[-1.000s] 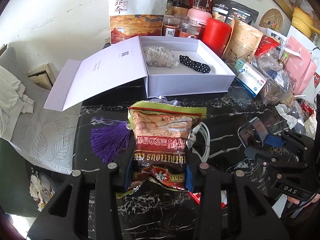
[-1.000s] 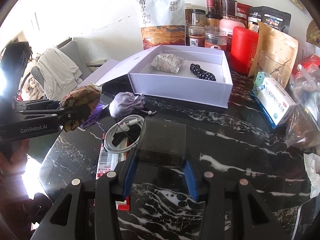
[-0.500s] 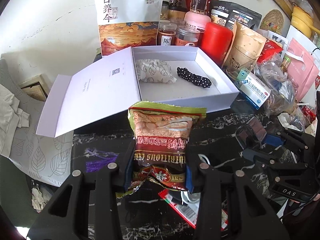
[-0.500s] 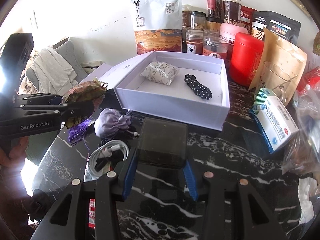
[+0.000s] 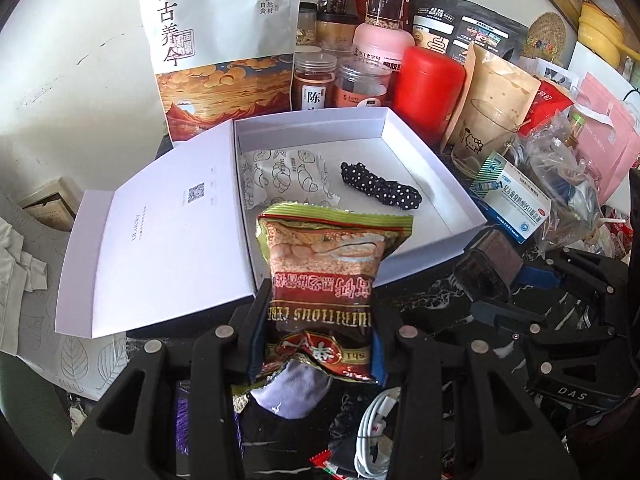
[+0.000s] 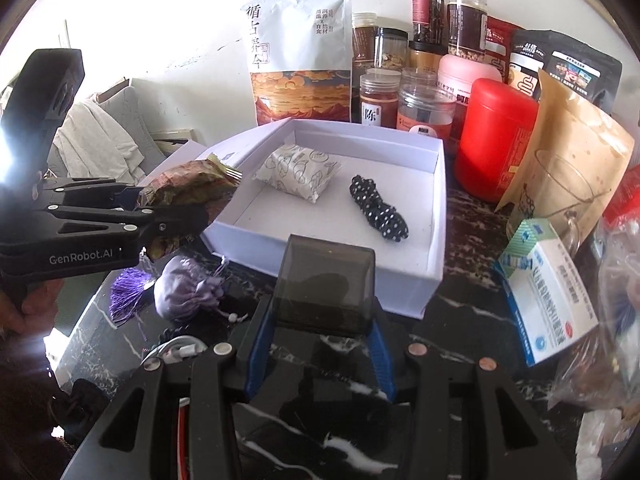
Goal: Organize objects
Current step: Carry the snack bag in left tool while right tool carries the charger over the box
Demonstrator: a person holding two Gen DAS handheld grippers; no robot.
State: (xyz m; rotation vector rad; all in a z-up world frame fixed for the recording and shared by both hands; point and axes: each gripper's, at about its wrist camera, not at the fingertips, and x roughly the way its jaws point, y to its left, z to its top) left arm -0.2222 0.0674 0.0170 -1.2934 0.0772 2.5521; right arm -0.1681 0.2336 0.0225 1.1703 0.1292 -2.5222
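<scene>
My left gripper [image 5: 318, 336] is shut on a red and green snack packet [image 5: 328, 276] and holds it in the air at the front left edge of the open white box [image 5: 436, 160]. The packet also shows in the right wrist view [image 6: 188, 192]. My right gripper [image 6: 320, 340] is shut on a small dark translucent box [image 6: 324, 284], just in front of the white box's front wall [image 6: 344, 272]. Inside the white box lie a white printed packet [image 6: 298, 174] and a black polka-dot scrunchie [image 6: 380, 214].
A purple pouch [image 6: 184, 294], a purple tassel [image 6: 128, 294] and a white cable [image 6: 176, 354] lie on the black marble table [image 6: 460, 320] left of the box. Jars, a red canister [image 6: 494, 136], standing bags and a medicine box [image 6: 548, 292] crowd the back and right.
Both grippers have moved forward toward the white box with their loads. The snack packet now hangs at the box's front left edge, and the dark box is close to its front wall.
</scene>
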